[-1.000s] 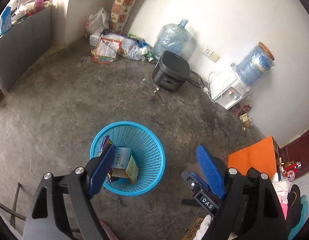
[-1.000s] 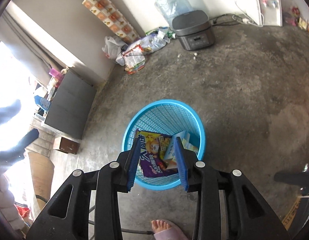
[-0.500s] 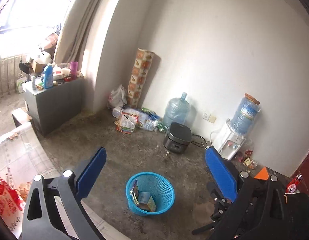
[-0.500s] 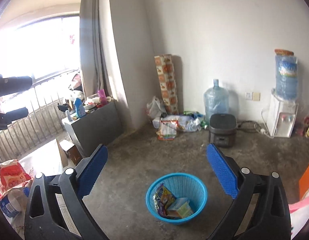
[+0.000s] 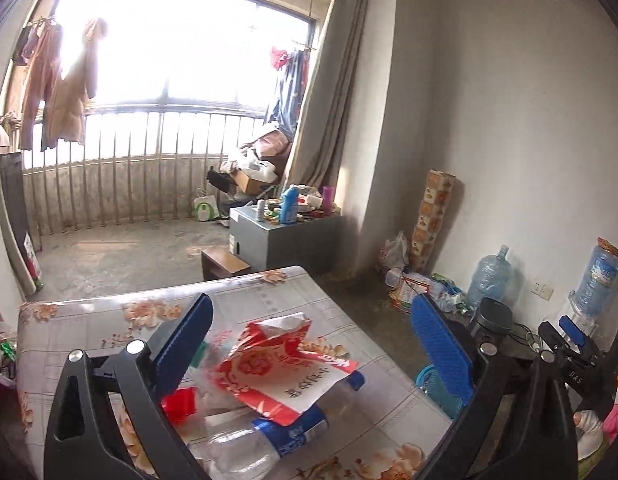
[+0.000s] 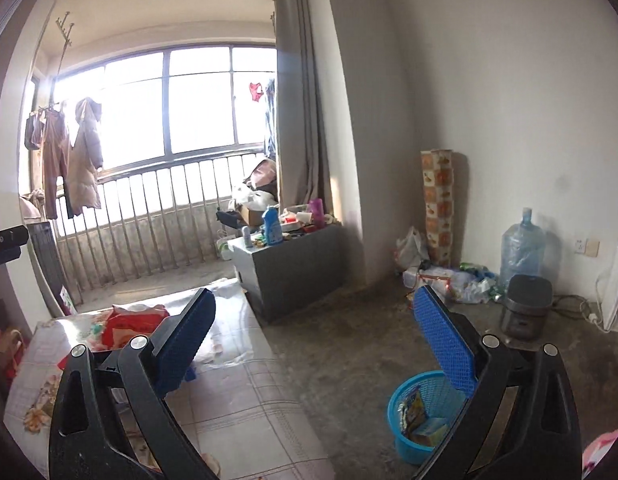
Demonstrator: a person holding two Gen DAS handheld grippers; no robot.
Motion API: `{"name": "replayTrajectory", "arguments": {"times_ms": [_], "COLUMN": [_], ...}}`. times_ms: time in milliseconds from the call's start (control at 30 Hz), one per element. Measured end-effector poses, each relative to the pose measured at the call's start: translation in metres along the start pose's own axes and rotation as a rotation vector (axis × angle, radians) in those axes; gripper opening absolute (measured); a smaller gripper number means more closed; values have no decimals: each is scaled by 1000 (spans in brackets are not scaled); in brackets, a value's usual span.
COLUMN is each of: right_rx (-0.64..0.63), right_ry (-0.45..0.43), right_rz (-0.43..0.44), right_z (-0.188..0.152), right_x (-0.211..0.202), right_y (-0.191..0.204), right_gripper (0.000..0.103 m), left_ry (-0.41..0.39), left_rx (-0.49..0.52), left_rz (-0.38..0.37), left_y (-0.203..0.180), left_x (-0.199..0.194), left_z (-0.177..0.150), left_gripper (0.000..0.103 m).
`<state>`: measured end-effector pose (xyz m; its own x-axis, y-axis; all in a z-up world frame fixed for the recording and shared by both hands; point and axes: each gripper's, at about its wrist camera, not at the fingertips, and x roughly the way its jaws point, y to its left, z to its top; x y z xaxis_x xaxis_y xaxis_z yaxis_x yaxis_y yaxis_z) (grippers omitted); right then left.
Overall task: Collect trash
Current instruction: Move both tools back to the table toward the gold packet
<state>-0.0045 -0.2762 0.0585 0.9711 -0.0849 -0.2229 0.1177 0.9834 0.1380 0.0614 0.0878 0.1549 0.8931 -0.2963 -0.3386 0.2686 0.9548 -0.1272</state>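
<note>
**A:** Working left to right, where did your left gripper [image 5: 311, 354] stand?

**B:** Over the worktop [image 5: 89, 312], with its jaws spread fully and gripping nothing. The red wrapper [image 5: 281, 364] lay right between your blue pads, on top of a clear bottle [image 5: 265, 440] whose long axis ran across your reach, cap toward the right.

**A:** And the right gripper [image 6: 315, 354]?

**B:** You held that one wide and empty as well, but well off the pile: the wrapper [image 6: 129, 322] lay to its left. The blue basket [image 6: 401, 420] sat low on the floor by its right finger. I'd judge your left hand was the nearer for the pick.
</note>
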Motion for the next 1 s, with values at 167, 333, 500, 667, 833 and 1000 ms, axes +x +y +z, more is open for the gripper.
{"name": "replayTrajectory", "arguments": {"times_ms": [167,333,500,667,833,1000], "right_rx": [-3,5,8,67,208,327], "right_ry": [119,247,395,526,667,776], "right_rz": [235,416,524,542,532,525], "right_z": [-4,-15,-30,-49,-68,-88], "right_x": [26,46,63,62,83,102], "right_y": [48,93,132,153,146,135], "right_gripper": [89,79,68,59,51,47], "left_ry": [13,85,192,249,286,402], "left_rx": [-97,-215,-299,-325,-309,-340], "left_rz": [186,225,174,87,20,6], "left_y": [75,113,121,116,112,119], "left_x": [-47,-58,-37,-10,32,91], "left_z": [-31,-74,-113,-131,-128,-127], "left_gripper": [97,92,80,72,55,48]}}
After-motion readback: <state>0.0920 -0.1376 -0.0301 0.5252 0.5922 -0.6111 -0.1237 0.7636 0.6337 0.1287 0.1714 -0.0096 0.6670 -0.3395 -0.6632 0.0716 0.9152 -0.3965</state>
